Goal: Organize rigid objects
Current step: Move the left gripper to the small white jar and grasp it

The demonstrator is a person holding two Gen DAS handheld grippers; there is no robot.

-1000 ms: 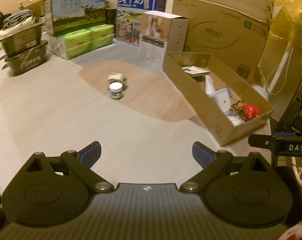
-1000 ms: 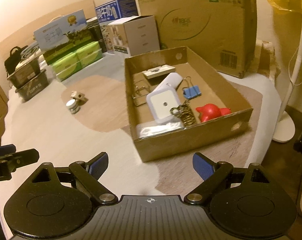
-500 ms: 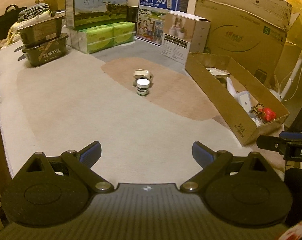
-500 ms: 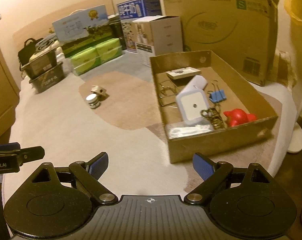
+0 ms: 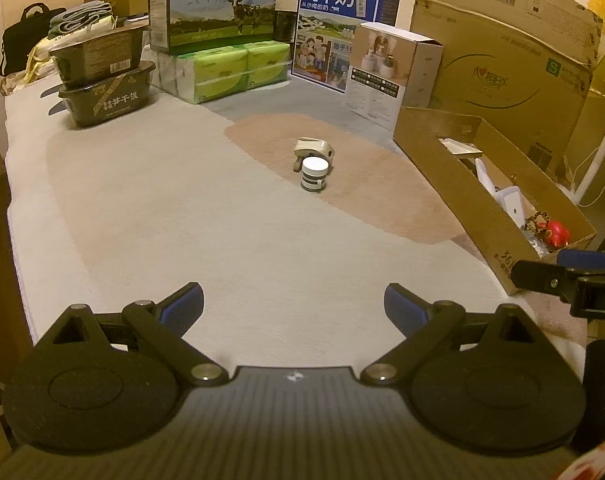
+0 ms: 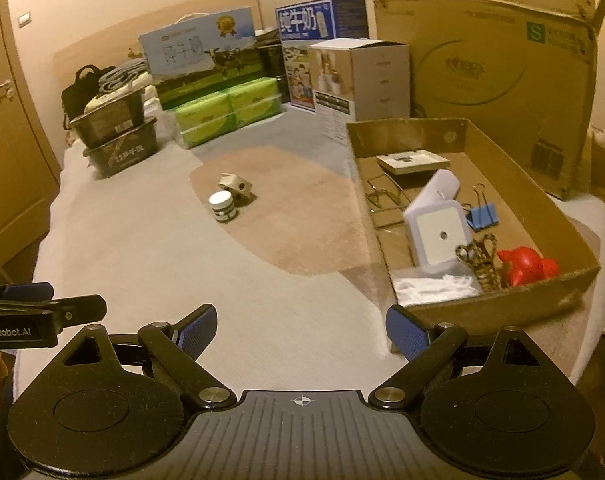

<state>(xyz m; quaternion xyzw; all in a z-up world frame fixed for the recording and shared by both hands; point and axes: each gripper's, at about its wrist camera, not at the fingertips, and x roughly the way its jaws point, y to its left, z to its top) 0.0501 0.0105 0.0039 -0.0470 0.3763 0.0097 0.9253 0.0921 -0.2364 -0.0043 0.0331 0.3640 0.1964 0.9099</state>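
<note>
A small white-lidded jar (image 5: 314,174) (image 6: 222,207) stands on the brown patch of the mat, touching a beige block with a hole (image 5: 315,149) (image 6: 235,185) just behind it. A shallow cardboard tray (image 5: 458,178) (image 6: 498,312) on the right holds a white square device (image 6: 438,232), a blue binder clip (image 6: 482,216), a red toy (image 6: 526,266), a brass trinket (image 6: 480,258) and a flat card. My left gripper (image 5: 293,306) hangs open and empty well short of the jar. My right gripper (image 6: 300,330) is open and empty, near the tray's front corner.
Milk cartons (image 5: 218,12), green tissue packs (image 5: 230,70), a white box (image 5: 390,68), stacked dark tubs (image 5: 102,80) and a big cardboard box (image 6: 486,80) line the back. A fan stand (image 5: 598,160) is at right. The mat's near edge drops off.
Both views have shifted: the jar and block sit further right in each frame than a second ago. The tray has also slid rightward. Both grippers stay open and empty.
</note>
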